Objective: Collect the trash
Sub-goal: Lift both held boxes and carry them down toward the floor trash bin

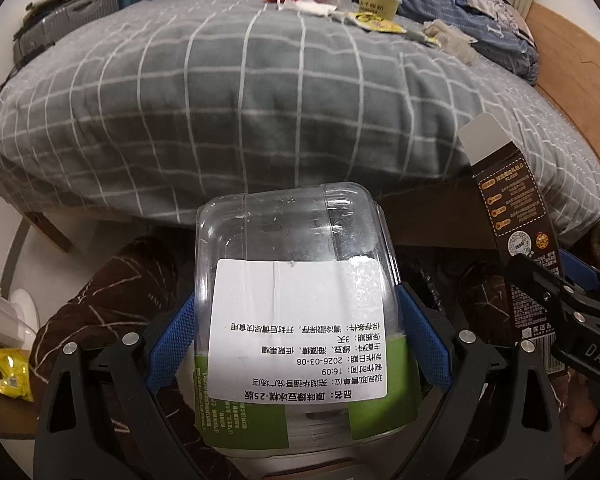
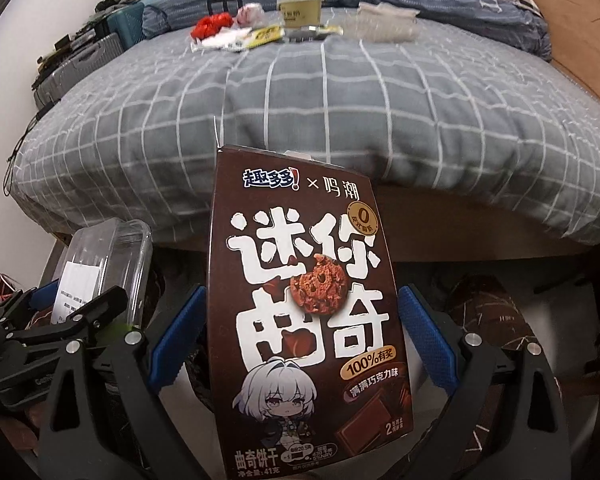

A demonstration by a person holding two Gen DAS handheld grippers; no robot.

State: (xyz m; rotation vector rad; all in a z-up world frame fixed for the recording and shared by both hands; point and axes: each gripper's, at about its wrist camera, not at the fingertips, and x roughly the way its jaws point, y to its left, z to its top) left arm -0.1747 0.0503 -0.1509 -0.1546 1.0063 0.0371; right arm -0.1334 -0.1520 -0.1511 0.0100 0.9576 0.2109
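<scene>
So the plastic container [image 1: 296,280] sits in the left gripper [image 1: 296,336] at bottom centre, cookie box [image 2: 304,300] in the right gripper [image 2: 300,336] likewise. Bed [image 1: 236,92] fills the middle behind both, with the trash pile [image 1: 340,4] along the upper centre, suitcases [image 1: 72,20] upper left.

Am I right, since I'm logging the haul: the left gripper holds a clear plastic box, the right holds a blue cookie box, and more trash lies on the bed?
Not quite. The cookie box in the right gripper is brown, not blue, as the right wrist view shows. The left gripper does hold the clear plastic box, and more trash lies on the bed.
</scene>
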